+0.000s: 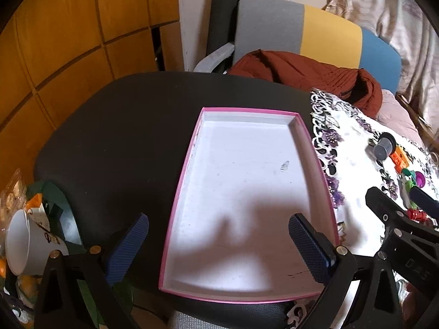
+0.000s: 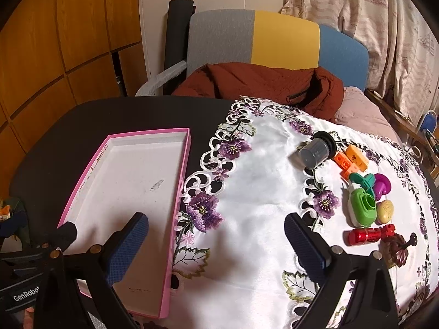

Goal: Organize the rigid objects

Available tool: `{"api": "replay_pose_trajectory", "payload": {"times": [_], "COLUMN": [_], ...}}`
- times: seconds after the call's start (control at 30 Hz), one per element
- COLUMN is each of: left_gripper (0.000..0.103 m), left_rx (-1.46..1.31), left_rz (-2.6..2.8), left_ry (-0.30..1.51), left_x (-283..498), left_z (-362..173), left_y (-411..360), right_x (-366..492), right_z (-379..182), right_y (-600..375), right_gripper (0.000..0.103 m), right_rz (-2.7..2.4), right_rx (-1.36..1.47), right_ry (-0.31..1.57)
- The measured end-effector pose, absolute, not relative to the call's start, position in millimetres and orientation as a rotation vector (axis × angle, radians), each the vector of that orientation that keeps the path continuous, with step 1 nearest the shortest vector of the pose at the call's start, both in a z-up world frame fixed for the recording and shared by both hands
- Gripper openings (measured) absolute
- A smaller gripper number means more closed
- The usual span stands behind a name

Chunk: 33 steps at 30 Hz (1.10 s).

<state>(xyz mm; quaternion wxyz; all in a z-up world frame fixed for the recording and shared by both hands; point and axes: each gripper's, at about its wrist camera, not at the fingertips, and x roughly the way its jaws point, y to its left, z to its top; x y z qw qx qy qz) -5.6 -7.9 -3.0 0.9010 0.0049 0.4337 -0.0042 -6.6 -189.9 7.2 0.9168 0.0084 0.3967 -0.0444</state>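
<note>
An empty pink-rimmed white tray [image 1: 189,148] lies on the black table; it also shows in the right wrist view [image 2: 184,164]. Small rigid toys lie on the embroidered cloth [image 2: 269,192] to its right: a grey cup on a black lid [image 2: 314,152], orange blocks [image 2: 352,160], a green toy [image 2: 362,208], a purple piece [image 2: 382,185], a beige egg [image 2: 385,211], a red cylinder [image 2: 363,236]. My left gripper [image 1: 218,246] is open above the tray's near end. My right gripper [image 2: 216,242] is open over the cloth, left of the toys.
A chair [image 2: 274,38] with a rust jacket [image 2: 260,82] stands behind the table. A white mug [image 1: 24,244] and clutter sit off the table's left edge. A wooden cabinet [image 1: 68,27] is at the left.
</note>
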Motion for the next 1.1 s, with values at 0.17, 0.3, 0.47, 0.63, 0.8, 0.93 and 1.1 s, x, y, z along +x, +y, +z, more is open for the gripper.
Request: {"api": "replay_pose_trajectory", "payload": {"times": [0.17, 0.3, 0.47, 0.63, 0.8, 0.93, 1.1], "left_gripper": [0.103, 0.103, 0.103, 0.103, 0.103, 0.103, 0.103], "left_rx": [0.007, -0.106, -0.088, -0.054, -0.095, -0.020, 0.014], "left_rz": [-0.079, -0.187, -0.202, -0.276, -0.380, -0.423, -0.484], "left_ry": [0.881, 0.887, 0.862, 0.892, 0.932, 0.929, 0.938], "left_x": [-10, -13, -17, -19, -23, -28, -34], "left_z": [0, 0, 1, -3, -5, -6, -5], "left_y": [-17, -15, -27, -45, -63, -86, -106], "right_x": [-12, -16, -26, -44, -63, -85, -101], "right_z": [8, 5, -1, -2, -4, -9, -13], "right_y": [-200, -218, -243, -274, -329, -387, -443], "right_gripper": [0.097, 0.088, 0.084, 0.084, 0.084, 0.086, 0.085], "right_rz": [-0.113, -0.143, -0.165, -0.232, -0.392, -0.525, -0.685], "right_rx": [0.042, 0.098, 0.171, 0.201, 0.227, 0.367, 0.469], "right_ry": [0.815, 0.835, 0.839, 0.795, 0.779, 0.755, 0.777]}}
